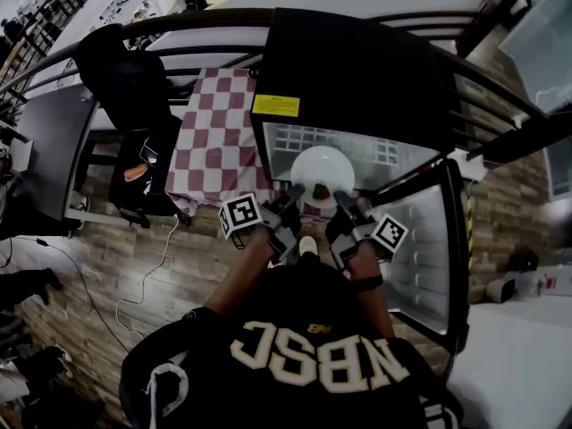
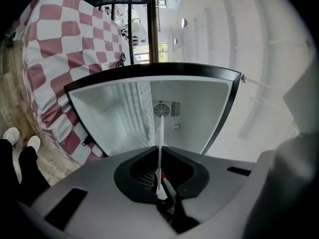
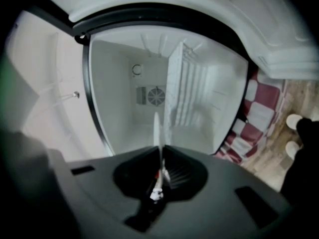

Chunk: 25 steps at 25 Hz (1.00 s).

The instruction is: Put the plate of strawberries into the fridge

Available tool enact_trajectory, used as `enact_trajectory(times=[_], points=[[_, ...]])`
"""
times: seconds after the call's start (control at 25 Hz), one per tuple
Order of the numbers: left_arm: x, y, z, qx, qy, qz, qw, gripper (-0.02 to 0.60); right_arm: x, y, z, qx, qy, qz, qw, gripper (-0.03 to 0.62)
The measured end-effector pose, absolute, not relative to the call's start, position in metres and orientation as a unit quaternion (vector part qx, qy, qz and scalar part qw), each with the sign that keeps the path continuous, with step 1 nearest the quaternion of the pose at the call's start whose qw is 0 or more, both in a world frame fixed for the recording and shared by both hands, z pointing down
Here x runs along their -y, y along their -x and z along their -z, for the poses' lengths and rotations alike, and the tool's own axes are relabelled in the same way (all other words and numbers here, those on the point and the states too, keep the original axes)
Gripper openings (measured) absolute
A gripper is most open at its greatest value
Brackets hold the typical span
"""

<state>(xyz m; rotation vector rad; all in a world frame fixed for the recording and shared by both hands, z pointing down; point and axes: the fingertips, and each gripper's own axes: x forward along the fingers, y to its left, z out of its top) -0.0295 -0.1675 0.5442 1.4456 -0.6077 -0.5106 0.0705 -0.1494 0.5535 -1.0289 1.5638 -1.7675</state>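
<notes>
Plate (image 2: pixel 160 143) edge-on between jaws, open fridge (image 2: pixel 199 108) beyond

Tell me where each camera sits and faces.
Head view: on the person's head, steeply down at plate and open fridge; arms, left gripper, right gripper show.
Left gripper view: on that gripper, along jaws shut on the plate's rim into the fridge; shoes show.
Right gripper view: likewise, shoes at right.
All share plate and fridge.

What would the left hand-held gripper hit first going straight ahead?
Beyond the round white plate in the left hand-held gripper, likely the black fridge's white back wall near its round fan grille.
</notes>
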Motion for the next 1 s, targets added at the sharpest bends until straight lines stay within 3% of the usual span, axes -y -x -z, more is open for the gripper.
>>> enact_trajectory(times=[1.0], points=[[0.242,0.01,-0.57,0.298,-0.628,0.223,0.683,0.031,0.224,-0.088,-0.576,-0.564,0.383,0.682,0.264,0.03]])
